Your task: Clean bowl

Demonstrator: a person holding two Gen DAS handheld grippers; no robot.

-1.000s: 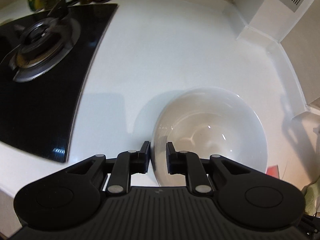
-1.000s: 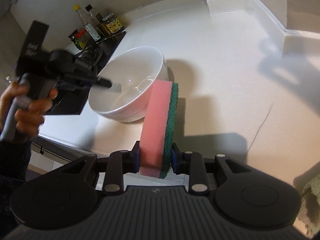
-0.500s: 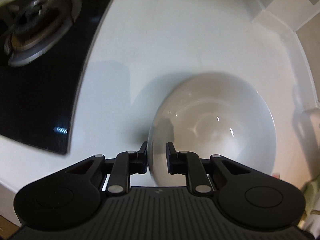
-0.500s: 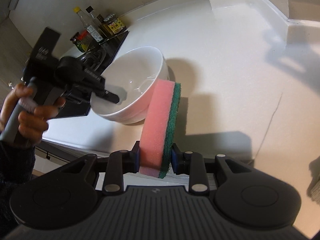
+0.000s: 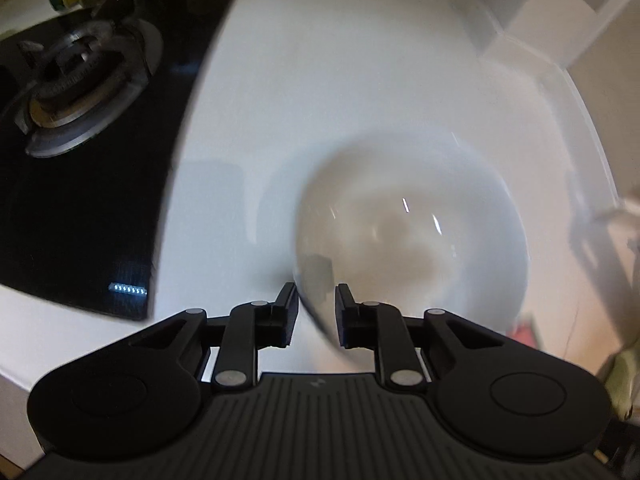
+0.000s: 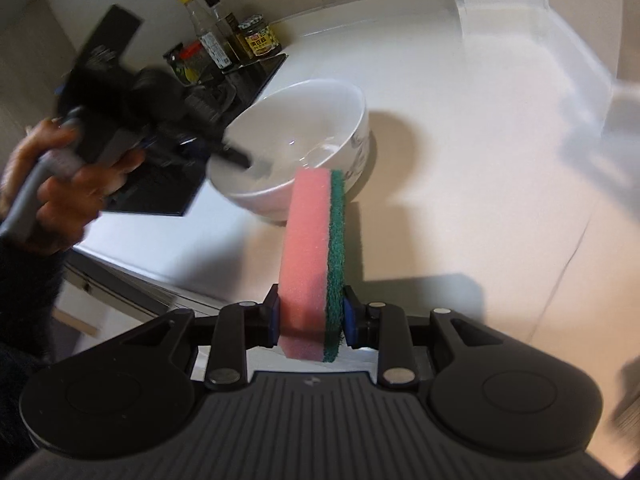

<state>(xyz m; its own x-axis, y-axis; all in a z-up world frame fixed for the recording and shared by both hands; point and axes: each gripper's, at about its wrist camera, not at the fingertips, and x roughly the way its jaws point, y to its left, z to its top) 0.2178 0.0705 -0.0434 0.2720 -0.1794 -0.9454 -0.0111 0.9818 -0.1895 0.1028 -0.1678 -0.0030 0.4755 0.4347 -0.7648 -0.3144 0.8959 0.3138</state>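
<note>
A white bowl (image 5: 412, 232) stands on the white counter (image 5: 340, 80), blurred in the left wrist view. My left gripper (image 5: 316, 296) straddles its near rim. The jaws are opening, and the thin rim runs between the pads with a gap on each side. From the right wrist view, the same bowl (image 6: 296, 136) has the left gripper (image 6: 240, 158) at its left rim, held by a person's hand (image 6: 60, 184). My right gripper (image 6: 310, 308) is shut on a pink sponge (image 6: 310, 248) with a green scouring side, held upright just in front of the bowl.
A black glass hob (image 5: 80, 200) with a gas burner (image 5: 80, 76) lies left of the bowl. Sauce bottles and jars (image 6: 228, 44) stand behind the hob. A raised white ledge (image 5: 552, 40) and the wall bound the counter at the right and back.
The left gripper's jaws have spread apart around the bowl's rim. The left gripper shifted, bringing more of the hob into view. The sponge stays clamped in the right gripper.
</note>
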